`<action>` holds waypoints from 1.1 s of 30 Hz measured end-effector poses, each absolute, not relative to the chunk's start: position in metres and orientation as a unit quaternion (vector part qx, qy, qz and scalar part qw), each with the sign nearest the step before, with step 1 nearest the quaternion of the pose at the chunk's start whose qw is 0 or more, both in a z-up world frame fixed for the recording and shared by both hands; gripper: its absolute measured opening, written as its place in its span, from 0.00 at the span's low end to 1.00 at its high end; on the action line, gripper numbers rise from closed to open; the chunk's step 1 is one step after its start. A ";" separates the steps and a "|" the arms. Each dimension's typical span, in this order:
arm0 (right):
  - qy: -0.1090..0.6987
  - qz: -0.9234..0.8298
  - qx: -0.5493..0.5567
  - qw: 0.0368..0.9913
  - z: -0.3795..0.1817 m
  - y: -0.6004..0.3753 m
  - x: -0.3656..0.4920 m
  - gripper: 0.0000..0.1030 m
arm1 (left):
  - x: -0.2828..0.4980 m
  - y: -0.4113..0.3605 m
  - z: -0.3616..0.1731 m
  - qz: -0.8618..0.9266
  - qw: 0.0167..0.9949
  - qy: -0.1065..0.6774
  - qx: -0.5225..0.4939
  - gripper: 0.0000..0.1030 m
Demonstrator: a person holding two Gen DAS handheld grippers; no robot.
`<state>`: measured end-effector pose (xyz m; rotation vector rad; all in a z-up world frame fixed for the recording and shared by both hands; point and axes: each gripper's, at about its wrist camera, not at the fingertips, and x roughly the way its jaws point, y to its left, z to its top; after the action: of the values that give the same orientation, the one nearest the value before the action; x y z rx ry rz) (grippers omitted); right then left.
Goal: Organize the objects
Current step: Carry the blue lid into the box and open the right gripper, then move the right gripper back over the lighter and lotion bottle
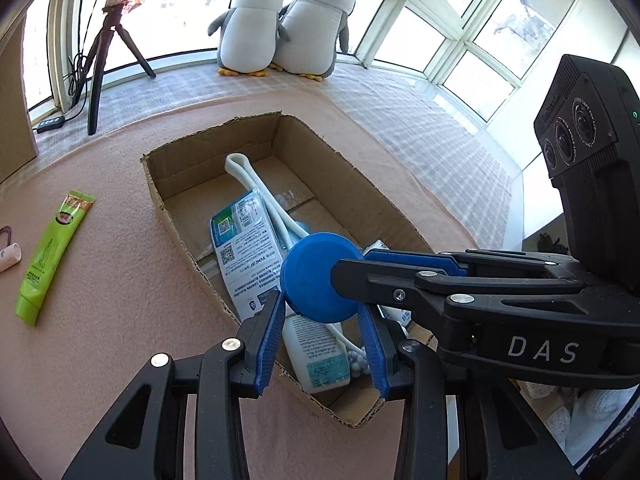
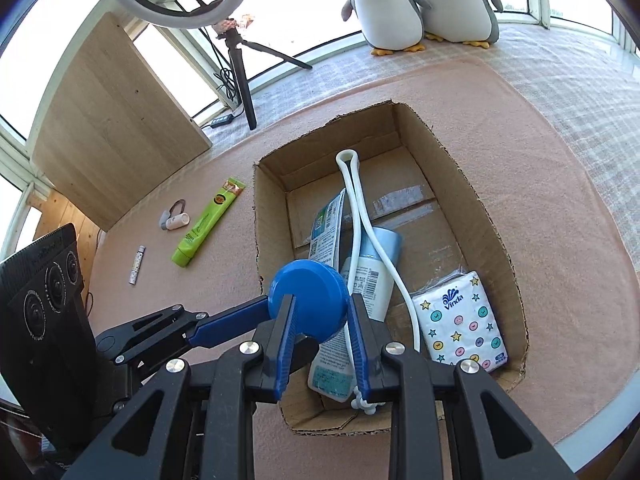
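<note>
Here, a round blue plastic lid point(image 1: 320, 278), smooth and disc-shaped, hangs above the near end of an open corrugated cardboard box point(image 1: 184, 236). Both grippers meet at it. The right gripper point(image 2: 320, 314) has its ribbed blue pads against the lid's left and right edges, jaws closed on the disc. The left gripper point(image 1: 322, 320) has its jaws spread on either side of the lid's near rim; whether its pads actually touch the lid cannot be told.

The box sits on a pink, finely textured mat point(image 1: 100, 280); its torn rim is ragged. Inside it: a glossy printed sachet point(image 1: 240, 244) at left, a white rubbery looped cord point(image 2: 352, 208) running near to far, a white bottle point(image 2: 370, 280) with a pale blue cap lying on its side, and a soft tissue pack point(image 2: 460, 320) printed with stars and buttons in the near right corner.

Outside, left of the box, on the mat: a green squeeze tube point(image 2: 206, 222), flat at its far crimped end, a small white cylinder point(image 2: 176, 221) and a thin patterned stick point(image 2: 136, 264).

Far off, two plush penguins point(image 1: 280, 24) sit on a checked cloth point(image 1: 420, 128).
</note>
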<state>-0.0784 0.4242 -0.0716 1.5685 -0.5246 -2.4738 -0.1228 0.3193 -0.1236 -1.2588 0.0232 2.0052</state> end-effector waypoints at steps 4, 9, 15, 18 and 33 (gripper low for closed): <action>-0.180 -0.827 0.526 0.078 -0.074 0.433 -0.078 0.23 | -0.123 0.328 -0.126 0.781 0.381 0.009 -0.494 0.40; -0.185 -0.826 0.527 0.074 -0.076 0.438 -0.079 0.23 | -0.124 0.332 -0.127 0.779 0.383 0.010 -0.497 0.40; -0.187 -0.830 0.523 0.055 -0.075 0.440 -0.080 0.32 | -0.126 0.324 -0.127 0.783 0.375 0.016 -0.495 0.41; -0.185 -0.830 0.523 0.056 -0.075 0.436 -0.081 0.33 | -0.128 0.315 -0.126 0.786 0.369 0.010 -0.495 0.41; -0.169 -0.822 0.532 0.116 -0.073 0.374 -0.105 0.39 | -0.129 0.211 -0.126 0.812 0.298 -0.035 -0.500 0.41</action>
<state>-0.1047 0.3743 -0.0729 1.5566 -0.4956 -2.4063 -0.1286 0.2110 -0.1261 -1.3277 -0.0939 2.1586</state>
